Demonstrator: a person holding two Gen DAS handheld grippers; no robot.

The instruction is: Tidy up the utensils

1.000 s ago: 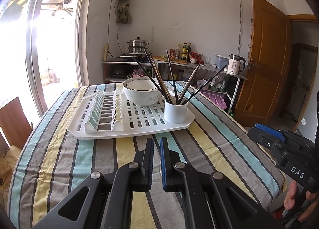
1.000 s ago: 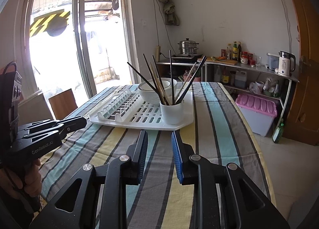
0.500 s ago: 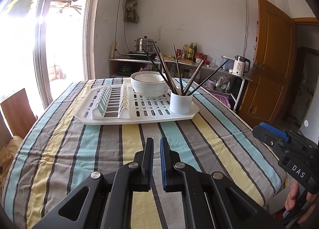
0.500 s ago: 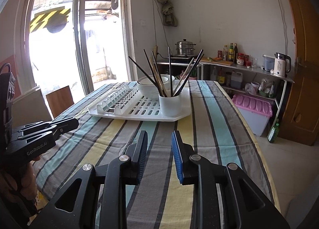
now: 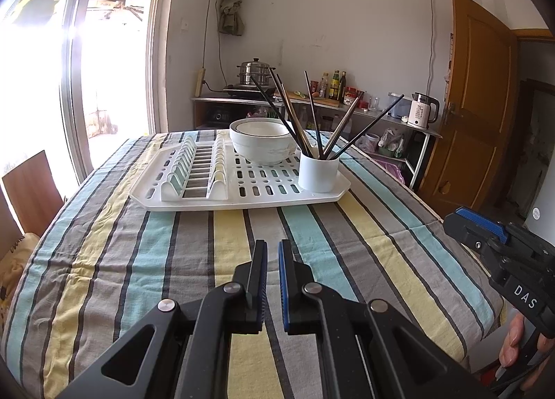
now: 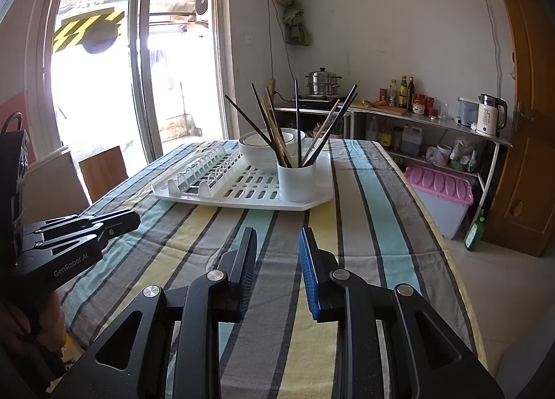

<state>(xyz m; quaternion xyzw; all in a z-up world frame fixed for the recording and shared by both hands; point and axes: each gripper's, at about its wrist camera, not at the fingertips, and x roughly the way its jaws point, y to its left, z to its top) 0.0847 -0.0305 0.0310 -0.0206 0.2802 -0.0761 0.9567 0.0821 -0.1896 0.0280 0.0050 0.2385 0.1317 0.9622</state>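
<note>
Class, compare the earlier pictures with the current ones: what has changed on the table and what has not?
Both cameras now sit farther back from the drying rack. Nothing was grasped or released. The bowl and the chopsticks in the white cup are unmoved; the left gripper stays shut, the right gripper open, both empty.

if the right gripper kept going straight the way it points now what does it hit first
Probably the striped tablecloth just ahead of the right gripper, since it tilts downward; the white cup lies beyond. Depth is hard to judge.

Left gripper [image 5: 272,253]: your matte black frame, silver round screws, blue ribbed pad on one finger.
Right gripper [image 6: 277,243]: same black build; white "DAS" lettering.
Left body marking: "GenRobot.AI" in pale print.
</note>
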